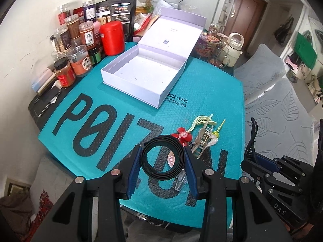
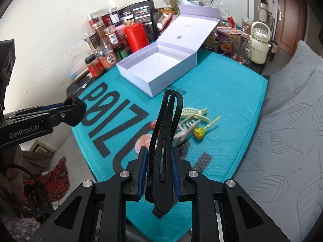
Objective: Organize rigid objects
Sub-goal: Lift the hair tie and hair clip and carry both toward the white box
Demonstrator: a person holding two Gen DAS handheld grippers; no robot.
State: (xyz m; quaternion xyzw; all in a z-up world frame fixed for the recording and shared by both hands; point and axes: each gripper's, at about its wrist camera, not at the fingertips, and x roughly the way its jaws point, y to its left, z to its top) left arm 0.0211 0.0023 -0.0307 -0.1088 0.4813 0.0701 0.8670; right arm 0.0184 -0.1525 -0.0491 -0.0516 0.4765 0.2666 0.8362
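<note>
My left gripper (image 1: 162, 158) is shut on a black coiled band (image 1: 163, 157), held above the teal mat (image 1: 125, 125). My right gripper (image 2: 159, 161) is shut on a long black hair clip (image 2: 164, 141) that stands up between the pads; it also shows in the left wrist view (image 1: 252, 139). An open white box (image 1: 145, 74) sits empty at the mat's far side, its lid leaning back; it also shows in the right wrist view (image 2: 157, 68). On the mat lie a cream claw clip (image 1: 201, 122), a red flower clip (image 1: 182, 136), a clear-grey claw clip (image 1: 203, 141) and a yellow-green hairpin (image 2: 201, 131).
Spice jars and a red canister (image 1: 112, 38) crowd the back left by the wall. A cream kettle (image 1: 235, 48), glass mug and noodle cups stand at the back right. A grey quilted cushion (image 1: 282, 111) lies right of the mat. A phone (image 1: 47, 102) lies at the left edge.
</note>
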